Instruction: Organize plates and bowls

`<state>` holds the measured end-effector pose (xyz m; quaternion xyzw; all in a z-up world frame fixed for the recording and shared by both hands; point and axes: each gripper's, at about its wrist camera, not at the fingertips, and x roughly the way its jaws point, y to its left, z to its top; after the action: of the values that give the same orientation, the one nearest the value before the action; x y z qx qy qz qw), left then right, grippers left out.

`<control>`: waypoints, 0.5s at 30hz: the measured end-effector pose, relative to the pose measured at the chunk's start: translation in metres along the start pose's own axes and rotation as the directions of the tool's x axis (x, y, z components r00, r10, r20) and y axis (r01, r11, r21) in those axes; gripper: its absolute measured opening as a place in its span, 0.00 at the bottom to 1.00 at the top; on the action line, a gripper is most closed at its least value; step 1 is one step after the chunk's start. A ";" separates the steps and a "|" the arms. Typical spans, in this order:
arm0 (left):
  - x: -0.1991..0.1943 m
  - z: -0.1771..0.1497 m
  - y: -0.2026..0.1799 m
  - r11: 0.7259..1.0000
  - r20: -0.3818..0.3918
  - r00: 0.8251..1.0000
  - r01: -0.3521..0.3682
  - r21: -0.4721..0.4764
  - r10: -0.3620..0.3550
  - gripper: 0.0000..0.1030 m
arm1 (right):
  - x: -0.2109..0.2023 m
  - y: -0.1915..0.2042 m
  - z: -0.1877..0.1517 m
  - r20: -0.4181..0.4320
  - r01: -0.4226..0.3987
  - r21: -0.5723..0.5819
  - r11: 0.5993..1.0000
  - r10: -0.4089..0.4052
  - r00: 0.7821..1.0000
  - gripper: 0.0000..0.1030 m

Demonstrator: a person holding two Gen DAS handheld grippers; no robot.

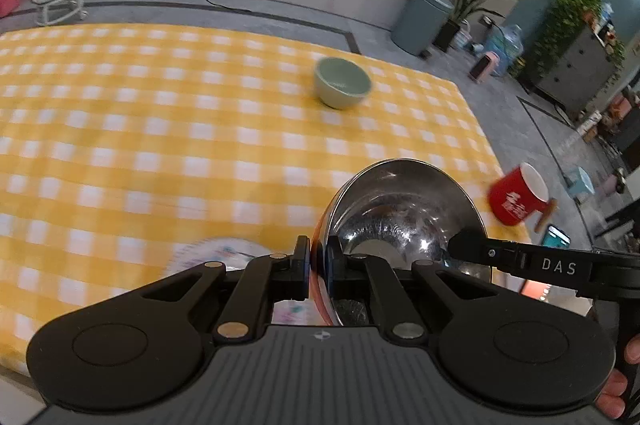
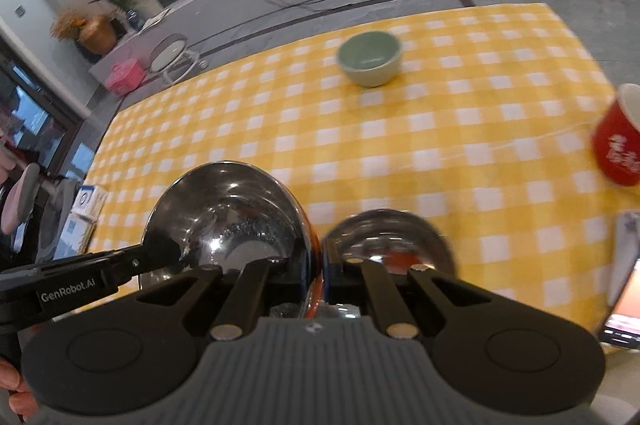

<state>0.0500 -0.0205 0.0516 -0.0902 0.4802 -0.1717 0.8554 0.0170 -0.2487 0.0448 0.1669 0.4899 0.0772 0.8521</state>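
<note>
A shiny steel bowl [image 1: 400, 201] hangs above the yellow checked table, held by two grippers at once. My left gripper [image 1: 318, 265] is shut on its left rim. My right gripper [image 2: 322, 265] is shut on the opposite rim of the same steel bowl [image 2: 228, 205]. A smaller steel bowl [image 2: 388, 241] sits on the cloth just beyond the right gripper. A patterned white plate [image 1: 216, 253] lies on the table below and left of the left gripper. A pale green bowl [image 1: 342, 83] [image 2: 370, 57] stands upright farther back on the table.
A red mug [image 1: 518, 199] [image 2: 618, 149] stands near the table's right edge, with a lit phone [image 2: 624, 309] close to it. Beyond the tablecloth [image 1: 120, 125] are grey floor, a bin [image 1: 422, 17] and a low counter.
</note>
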 end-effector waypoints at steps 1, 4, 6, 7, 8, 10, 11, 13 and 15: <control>0.006 -0.002 -0.007 1.000 -0.010 1.000 0.004 0.010 -0.004 0.08 | -0.003 -0.006 -0.002 0.006 0.011 0.008 1.000 -0.011 1.000 0.05; 0.023 -0.009 -0.022 0.999 -0.049 0.999 0.009 0.033 -0.007 0.08 | -0.006 -0.024 -0.009 0.008 0.054 0.040 0.998 -0.055 0.998 0.05; 0.035 -0.013 -0.029 0.999 -0.079 0.997 0.015 0.041 -0.011 0.08 | -0.005 -0.033 -0.015 0.012 0.087 0.054 0.995 -0.088 0.996 0.05; 0.040 -0.014 -0.033 0.999 -0.091 0.996 0.014 0.046 -0.009 0.07 | -0.005 -0.038 -0.018 0.019 0.101 0.057 0.993 -0.102 0.995 0.05; 0.045 -0.015 -0.037 0.999 -0.099 0.995 0.010 0.053 -0.005 0.07 | -0.004 -0.041 -0.019 0.025 0.115 0.060 0.992 -0.116 0.993 0.05; 0.051 -0.017 -0.043 0.998 -0.112 0.994 0.001 0.066 0.006 0.07 | -0.001 -0.048 -0.023 0.034 0.137 0.063 0.989 -0.139 0.990 0.05; 0.054 -0.017 -0.046 0.997 -0.120 0.993 -0.003 0.071 0.011 0.07 | 0.001 -0.051 -0.024 0.036 0.146 0.063 0.987 -0.149 0.988 0.05; 0.057 -0.018 -0.048 0.997 -0.127 0.992 -0.008 0.079 0.018 0.07 | 0.004 -0.056 -0.024 0.037 0.158 0.067 0.985 -0.161 0.986 0.04; 0.061 -0.017 -0.049 0.996 -0.133 0.991 -0.016 0.082 0.027 0.07 | 0.007 -0.059 -0.025 0.042 0.162 0.065 0.985 -0.164 0.985 0.04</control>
<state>0.0544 -0.0891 0.0107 -0.0384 0.5301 -0.1874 0.8261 -0.0023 -0.2962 0.0063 0.1541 0.4839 -0.0118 0.8614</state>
